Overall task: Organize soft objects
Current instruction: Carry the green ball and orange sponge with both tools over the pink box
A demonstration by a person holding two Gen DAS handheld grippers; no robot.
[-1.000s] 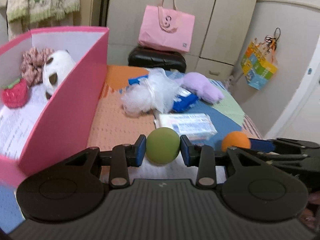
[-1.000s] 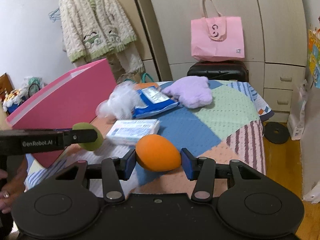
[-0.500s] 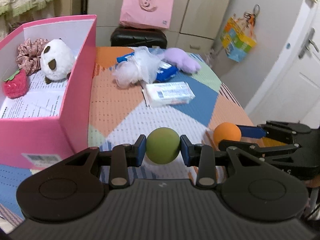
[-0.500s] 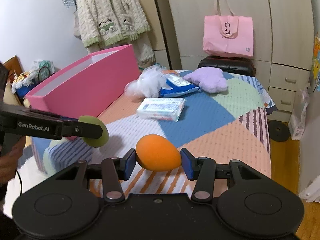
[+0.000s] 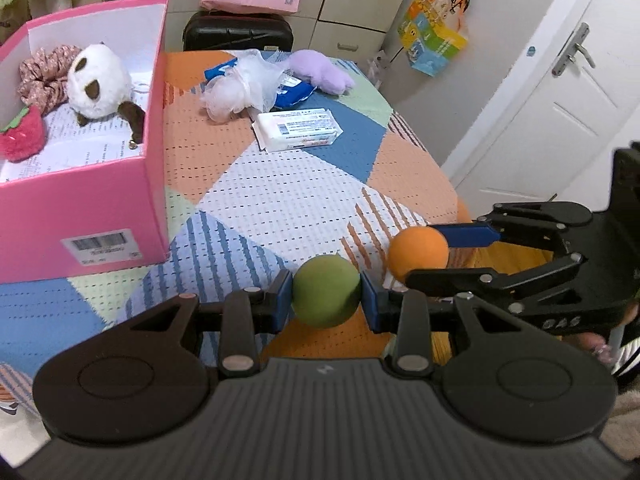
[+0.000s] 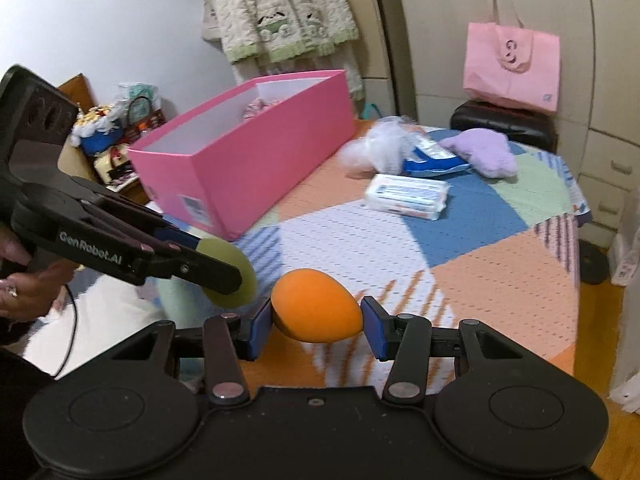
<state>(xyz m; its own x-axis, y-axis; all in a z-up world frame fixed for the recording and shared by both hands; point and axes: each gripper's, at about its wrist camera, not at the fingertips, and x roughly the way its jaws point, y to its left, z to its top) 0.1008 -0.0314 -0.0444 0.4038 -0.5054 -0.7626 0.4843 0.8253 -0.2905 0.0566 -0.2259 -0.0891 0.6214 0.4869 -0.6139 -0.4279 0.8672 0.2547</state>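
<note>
Two grippers are held above the near end of the bench (image 5: pixel 280 200), which is covered by a patchwork cloth; the left gripper (image 5: pixel 326 298) has its blue-padded fingers (image 5: pixel 282 300) closed in on a green sponge ball (image 5: pixel 326 292), which sits squarely between the pads with both touching its sides; the right gripper (image 6: pixel 318 326) grips an orange egg-shaped sponge (image 6: pixel 316 306) the same way, one pad pressed against each end, the sponge lying crosswise between the fingers (image 6: pixel 374 332). In the right wrist view the left gripper (image 6: pixel 236 276) enters from the left with the green sponge ball (image 6: pixel 240 276) at its tip, just beside the orange one and slightly behind it; in the left wrist view the right gripper (image 5: pixel 424 258) comes in from the right, its orange egg-shaped sponge (image 5: pixel 418 252) close to the green one but apart from it. Both sponges are held off the cloth, near the bench's front edge.

On the left of the bench stands an open pink box (image 5: pixel 120 200); inside it lie a panda plush (image 5: pixel 98 80), a red strawberry plush (image 5: pixel 22 138) and a floral scrunchie (image 5: pixel 44 70). Farther back on the bench, well apart from the grippers, lie a white pack of wipes (image 5: pixel 298 128), a white mesh puff (image 5: pixel 240 88), a blue packet (image 5: pixel 294 92) partly under it, and a lilac plush (image 5: pixel 320 72).
</note>
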